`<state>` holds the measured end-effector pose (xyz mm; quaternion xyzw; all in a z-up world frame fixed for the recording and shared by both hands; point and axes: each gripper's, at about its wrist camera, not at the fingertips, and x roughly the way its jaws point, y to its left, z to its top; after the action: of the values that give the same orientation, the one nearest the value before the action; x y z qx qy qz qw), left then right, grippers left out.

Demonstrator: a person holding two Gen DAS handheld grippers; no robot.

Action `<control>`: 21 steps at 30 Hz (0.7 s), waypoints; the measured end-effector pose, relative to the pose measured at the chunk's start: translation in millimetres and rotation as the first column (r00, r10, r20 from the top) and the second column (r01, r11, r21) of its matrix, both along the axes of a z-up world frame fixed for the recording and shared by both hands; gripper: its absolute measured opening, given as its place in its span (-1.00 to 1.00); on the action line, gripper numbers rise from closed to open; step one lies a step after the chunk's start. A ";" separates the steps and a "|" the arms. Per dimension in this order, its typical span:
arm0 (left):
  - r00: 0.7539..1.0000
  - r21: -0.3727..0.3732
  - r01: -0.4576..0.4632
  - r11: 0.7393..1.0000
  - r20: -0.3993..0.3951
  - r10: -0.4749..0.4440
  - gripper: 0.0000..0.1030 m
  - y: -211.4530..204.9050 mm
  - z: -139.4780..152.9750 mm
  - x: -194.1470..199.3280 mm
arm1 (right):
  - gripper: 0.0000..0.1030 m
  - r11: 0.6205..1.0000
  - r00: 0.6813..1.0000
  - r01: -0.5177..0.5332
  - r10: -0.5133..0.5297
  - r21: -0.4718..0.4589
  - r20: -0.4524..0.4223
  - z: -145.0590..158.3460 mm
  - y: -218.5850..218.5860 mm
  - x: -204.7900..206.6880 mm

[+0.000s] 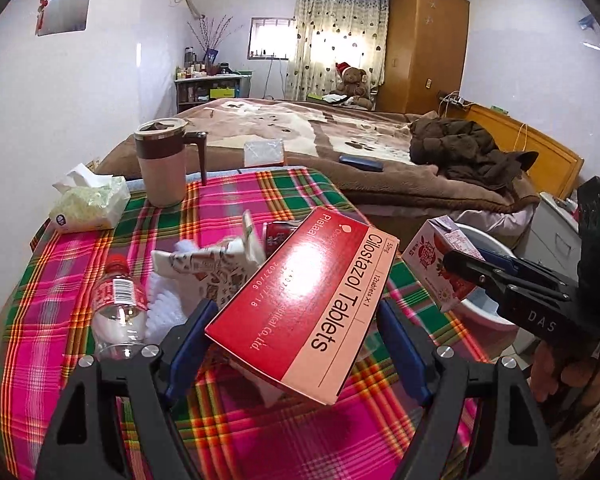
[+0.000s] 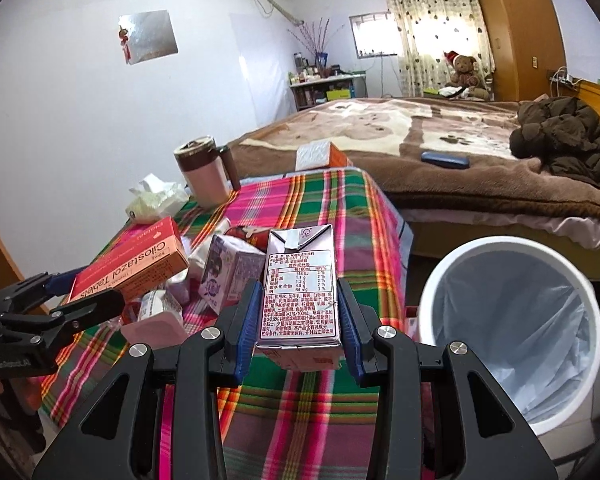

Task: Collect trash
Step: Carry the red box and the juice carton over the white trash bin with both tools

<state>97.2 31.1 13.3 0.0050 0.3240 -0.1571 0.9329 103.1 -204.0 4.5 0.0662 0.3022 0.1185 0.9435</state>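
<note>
Two loads are lifted off the table point(image 2: 332, 408): the left hand-held gripper point(image 1: 296, 320) pinches a Cilostazol Tablets box point(image 1: 304, 308), the right hand-held gripper point(image 2: 300, 320) a milk carton point(image 2: 300, 288). Next, carry each over the lined trash bin point(image 2: 428, 292), just right of the right one, and let go.

A table covered with a pink, green and orange plaid cloth point(image 1: 80, 288) carries a cream mug with brown lid and handle point(image 1: 162, 160), a soft green tissue pack point(image 1: 90, 206), a clear plastic bottle with red cap point(image 1: 118, 308) lying down; a brown bed point(image 2: 420, 128) behind holds a dark blue flat case point(image 2: 445, 159) and a crumpled dark brown jacket point(image 2: 568, 140).
</note>
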 end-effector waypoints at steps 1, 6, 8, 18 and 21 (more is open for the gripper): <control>1.000 0.000 -0.002 1.000 0.005 0.002 0.60 -2.6 1.2 -1.0 | -0.26 1.000 1.000 0.004 -0.004 -0.001 0.005 1.4 -1.8 -1.1; 0.999 0.006 0.016 1.000 0.031 -0.016 0.60 -17.7 7.6 -3.9 | -0.26 0.999 0.999 0.040 -0.040 0.001 0.030 6.8 -15.2 -8.7; 0.999 0.004 0.021 1.000 0.037 -0.021 0.60 -23.7 9.4 -3.9 | -0.26 0.998 0.998 0.057 -0.057 0.002 0.040 8.8 -21.2 -11.1; 0.992 -0.013 0.114 0.993 0.049 -0.113 0.60 -75.1 17.6 6.9 | -0.25 0.981 0.979 0.193 -0.193 0.003 0.059 15.0 -69.2 -14.6; 0.988 -0.029 0.149 0.988 0.039 -0.148 0.60 -94.7 15.7 14.4 | -0.25 0.974 0.972 0.228 -0.227 -0.011 0.053 12.8 -83.2 -14.1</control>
<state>111.6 -63.6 29.0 0.0173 0.3028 -0.2313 0.9244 89.0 -287.2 17.3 0.0892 0.2695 0.0086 0.9588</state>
